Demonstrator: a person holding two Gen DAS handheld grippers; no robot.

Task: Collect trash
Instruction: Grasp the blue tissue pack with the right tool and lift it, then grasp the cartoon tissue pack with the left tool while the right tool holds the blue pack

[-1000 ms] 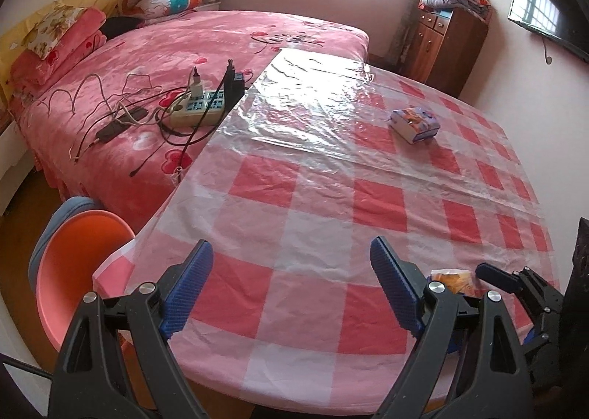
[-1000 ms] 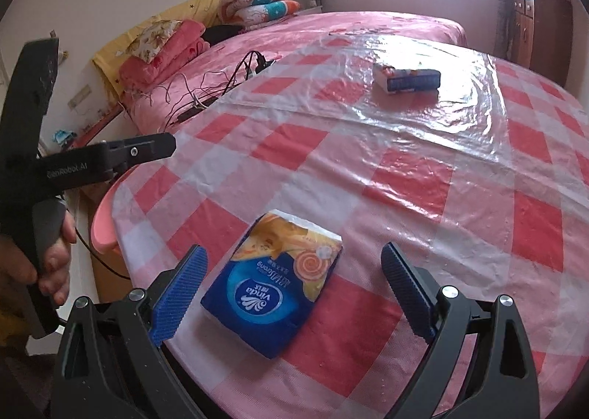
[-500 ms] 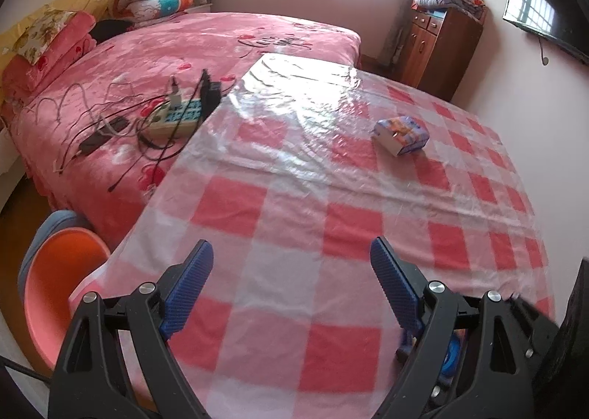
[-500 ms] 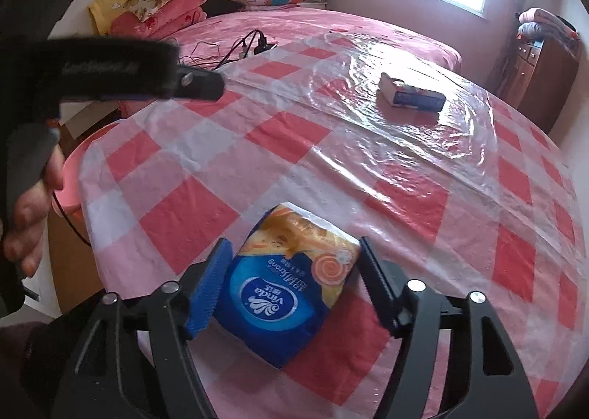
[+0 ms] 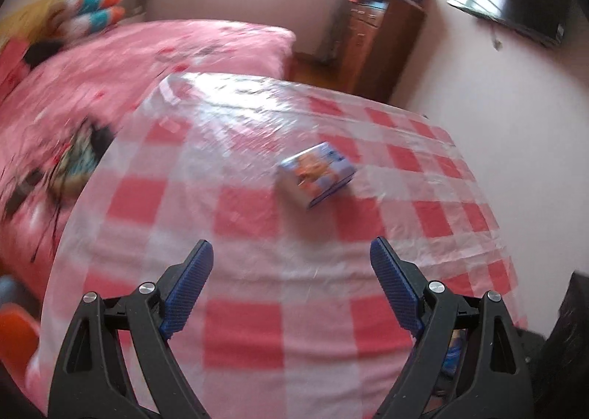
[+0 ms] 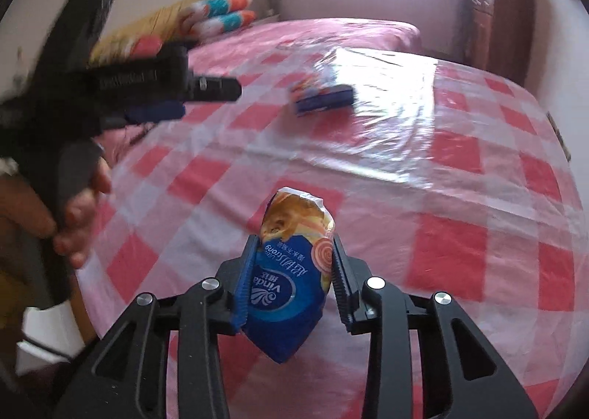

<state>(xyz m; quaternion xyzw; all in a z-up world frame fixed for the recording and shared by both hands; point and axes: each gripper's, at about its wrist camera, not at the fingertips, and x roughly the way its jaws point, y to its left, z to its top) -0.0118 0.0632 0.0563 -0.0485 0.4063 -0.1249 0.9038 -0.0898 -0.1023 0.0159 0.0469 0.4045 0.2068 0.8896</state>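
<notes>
Ahead of my left gripper (image 5: 291,286), jaws wide & empty, small box (image 5: 316,174) lies on table (image 5: 257,308), long axis diagonal, slightly right; left's nearer. Right gripper (image 6: 292,271) clamps tissue pack (image 6: 291,271), lifted.

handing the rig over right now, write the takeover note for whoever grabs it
Right gripper: shut on the blue Vinda tissue pack, squeezed between both pads and seemingly lifted off the checked tablecloth.
Left gripper: open, empty, above the near part of the table, pointing toward the small blue and orange box.
Done: tissue pack grasped.
Left: carry the pack to wherever trash goes; no bin shows in either view. The small box still lies on the table farther in, likely the next pickup. Both views are motion-blurred, so check positions before moving.
</notes>
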